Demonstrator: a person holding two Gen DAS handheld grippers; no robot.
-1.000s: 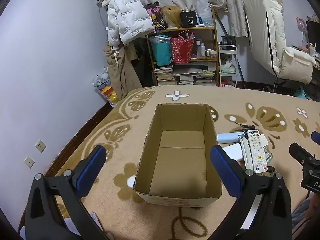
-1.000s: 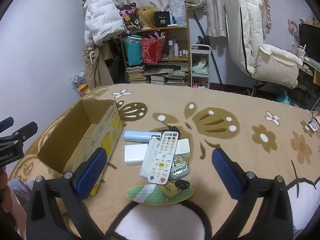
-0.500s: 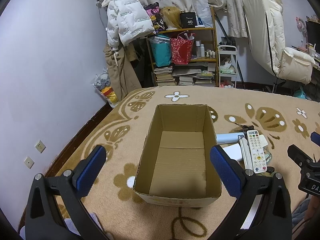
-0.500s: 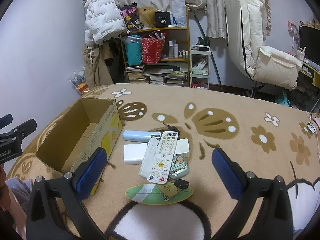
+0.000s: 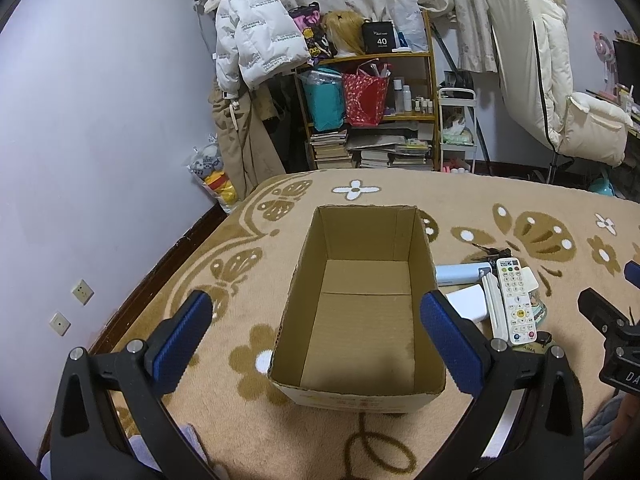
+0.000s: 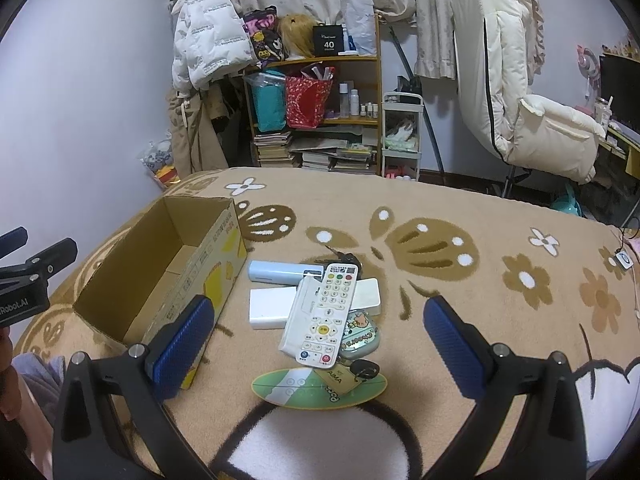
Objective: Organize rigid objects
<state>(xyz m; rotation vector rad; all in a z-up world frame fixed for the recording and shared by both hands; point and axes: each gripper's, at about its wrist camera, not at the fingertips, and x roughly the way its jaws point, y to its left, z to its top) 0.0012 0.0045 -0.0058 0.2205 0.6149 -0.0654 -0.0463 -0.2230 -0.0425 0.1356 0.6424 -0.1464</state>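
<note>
A bed-sized tan blanket (image 6: pixel 460 208) w/ brown flower and butterfly shapes fills both views; behind it sits a cluttered shelf (image 6: pixel 320 120) of books and bags, plus a padded cream chair (image 6: pixel 520 92) at right. On the blanket stands an open cardboard box (image 5: pixel 360 394), tall-sided, nothing inside as far as the left wrist view shows. Just beside the box, on its right, lies a small heap of hard items, none boxed yet, so the sorting looks barely begun: approx. everything is left to do. Largest in the heap is a white remote (image 6: pixel 326 314) resting tilted on top of a white power bank (image 6: pixel 266 312) and another white slab; behind them lies a pale blue case (image 6: pixel 280 271), in front a green oval tag (image 6: pixel 304 390), then a small cartoon tin (image 6: pixel 360 338) and a dark key (image 6: pixel 364 369). The left claw (image 5: pixel 316 340) hovers over the box, jaws spread wide, holding nothing. The right claw (image 6: pixel 318 344) hovers over the heap, also spread wide and empty. Hard to tell: the dark tangle behind the remote, poss. more keys; the tin is half covered by the remote; the box's outer print is too small to read.
</note>
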